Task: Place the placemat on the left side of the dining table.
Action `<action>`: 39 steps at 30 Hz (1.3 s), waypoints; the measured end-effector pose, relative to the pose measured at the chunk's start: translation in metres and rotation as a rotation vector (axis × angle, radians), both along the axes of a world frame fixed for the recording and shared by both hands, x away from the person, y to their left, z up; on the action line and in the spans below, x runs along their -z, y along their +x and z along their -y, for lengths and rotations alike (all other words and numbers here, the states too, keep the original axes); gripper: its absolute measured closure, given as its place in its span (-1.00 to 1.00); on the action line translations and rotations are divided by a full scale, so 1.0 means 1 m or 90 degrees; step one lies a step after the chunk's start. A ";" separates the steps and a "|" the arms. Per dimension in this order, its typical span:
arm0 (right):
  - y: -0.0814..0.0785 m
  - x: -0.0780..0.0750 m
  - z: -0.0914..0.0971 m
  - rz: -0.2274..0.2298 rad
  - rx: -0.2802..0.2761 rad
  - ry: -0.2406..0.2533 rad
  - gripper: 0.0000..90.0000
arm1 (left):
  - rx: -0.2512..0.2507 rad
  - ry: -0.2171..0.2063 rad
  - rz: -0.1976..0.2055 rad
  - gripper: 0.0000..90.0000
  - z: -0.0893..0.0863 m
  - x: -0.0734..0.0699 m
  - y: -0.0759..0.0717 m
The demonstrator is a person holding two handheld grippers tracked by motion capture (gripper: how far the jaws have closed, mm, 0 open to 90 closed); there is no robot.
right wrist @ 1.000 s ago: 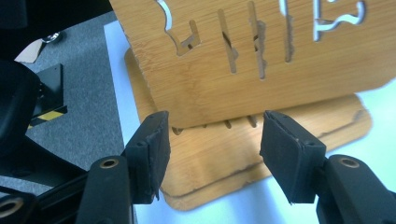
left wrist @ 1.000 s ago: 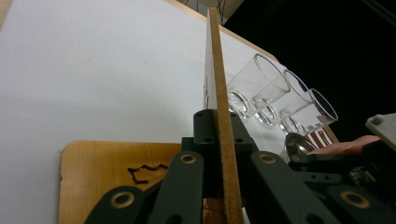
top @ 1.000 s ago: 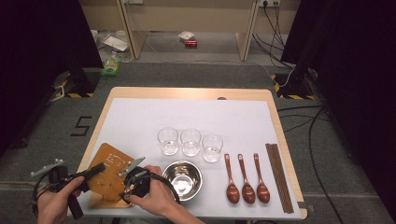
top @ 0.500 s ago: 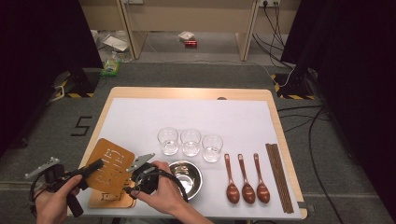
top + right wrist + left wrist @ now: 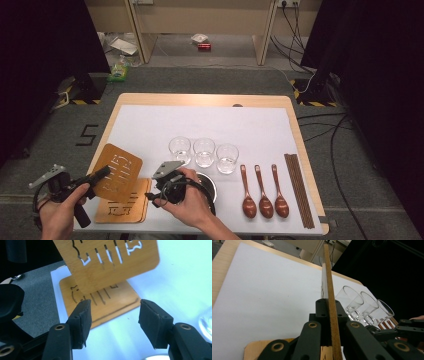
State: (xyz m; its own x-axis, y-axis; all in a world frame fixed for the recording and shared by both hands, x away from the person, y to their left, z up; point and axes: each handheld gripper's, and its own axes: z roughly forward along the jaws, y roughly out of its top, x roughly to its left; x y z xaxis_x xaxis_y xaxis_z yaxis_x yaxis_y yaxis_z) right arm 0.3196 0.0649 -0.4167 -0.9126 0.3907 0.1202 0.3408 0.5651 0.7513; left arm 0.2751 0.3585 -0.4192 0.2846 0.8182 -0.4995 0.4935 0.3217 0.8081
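Table (image 5: 150, 100): pale wood top under a large white sheet, with a pale wood rim showing round the edge.

Stack of flat wooden mats (image 5: 122, 206), rounded corners, cut-out pattern, at the near left corner of the sheet. This stack is the landmark for everything below.

Lifted mat (image 5: 118, 171): thin rectangular board of the same wood, tilted up above the stack, its lower edge still close over it. In the left gripper view it runs edge-on (image 5: 329, 290) straight up from between the jaws.

Round steel bowl (image 5: 210, 181) just right of the stack, partly under the right hand. Three clear drinking glasses (image 5: 204, 151) in a row beyond the bowl. Three dark wooden spoons (image 5: 264, 192) and dark chopsticks (image 5: 299, 190) well right of the stack.

Left gripper (image 5: 100, 175): jaws pressed tight on the lifted mat's left edge, pinching it by its thickness.

Right gripper (image 5: 113, 322): jaws spread wide with nothing between them, pointing at the stack from its right side, below the raised mat.

Handling, my read: the mat looks light and stiff, with no sag in it. Its smooth faces are likely slippery, and it is thin enough to pivot under a one-edge pinch. Best hold is deep over an edge away from the cut-outs, where the wood is weakest.
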 end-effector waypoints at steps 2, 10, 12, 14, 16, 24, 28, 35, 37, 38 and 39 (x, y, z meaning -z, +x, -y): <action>0.000 -0.002 0.007 0.001 0.007 0.003 -0.02 | 0.001 0.003 0.004 0.91 0.001 -0.001 0.002; 0.001 -0.007 0.033 0.015 0.039 0.015 -0.02 | -0.006 0.017 0.012 0.91 0.001 -0.005 0.011; 0.002 -0.008 0.039 0.013 0.050 0.018 -0.02 | -0.008 0.020 0.012 0.91 0.000 -0.004 0.014; 0.003 -0.008 0.044 0.014 0.057 0.019 -0.02 | -0.012 0.022 0.011 0.91 0.000 -0.003 0.016; 0.003 -0.008 0.049 0.013 0.065 0.021 -0.02 | -0.013 0.026 0.011 0.91 0.000 -0.002 0.019; 0.003 -0.009 0.065 0.013 0.086 0.031 -0.02 | -0.018 0.035 0.016 0.91 0.000 -0.003 0.031; 0.004 -0.009 0.074 0.016 0.097 0.036 -0.01 | -0.020 0.040 0.022 0.91 -0.002 -0.007 0.037; 0.005 -0.011 0.089 0.020 0.119 0.045 -0.01 | -0.028 0.052 0.032 0.91 -0.002 -0.009 0.049; 0.005 -0.011 0.093 0.020 0.125 0.046 -0.01 | -0.028 0.059 0.032 0.91 -0.001 -0.009 0.053; 0.006 -0.011 0.096 0.022 0.129 0.047 -0.01 | -0.029 0.061 0.033 0.91 -0.001 -0.010 0.054; 0.006 -0.011 0.097 0.022 0.131 0.047 -0.01 | -0.029 0.065 0.034 0.91 0.000 -0.010 0.056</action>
State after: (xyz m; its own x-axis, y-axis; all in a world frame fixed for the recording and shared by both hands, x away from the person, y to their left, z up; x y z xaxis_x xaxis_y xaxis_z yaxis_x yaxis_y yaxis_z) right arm 0.3255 -0.0324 -0.4059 -0.8186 0.5606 0.1249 0.4163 0.4292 0.8016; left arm 0.3313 0.3585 -0.4092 0.2694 0.8768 -0.3983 0.4361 0.2577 0.8622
